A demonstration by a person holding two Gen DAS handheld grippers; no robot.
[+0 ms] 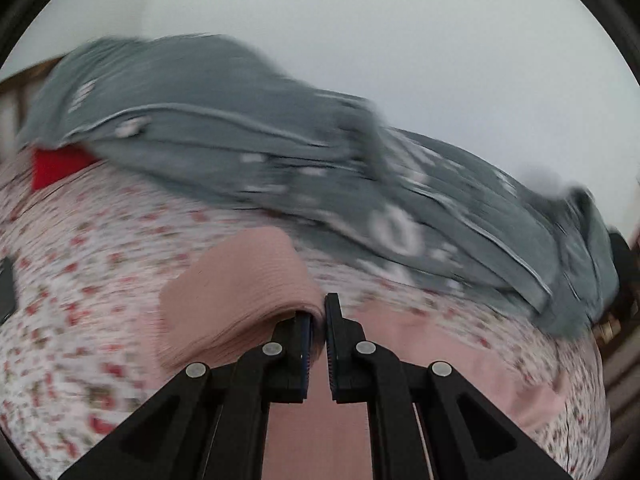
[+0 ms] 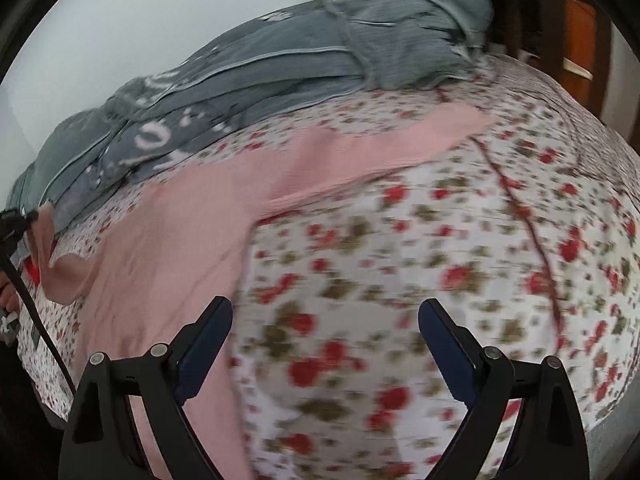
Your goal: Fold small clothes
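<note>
left tongs pinch pink garment | right tongs empty, agape

Garment lay spread on the bed, blanket heaped behind it; left claw pinched its fold.

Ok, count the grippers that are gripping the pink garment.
1. The left gripper is shut on a fold of the pink garment. The right gripper hangs open over the floral bedsheet, beside the garment, holding nothing.
</note>
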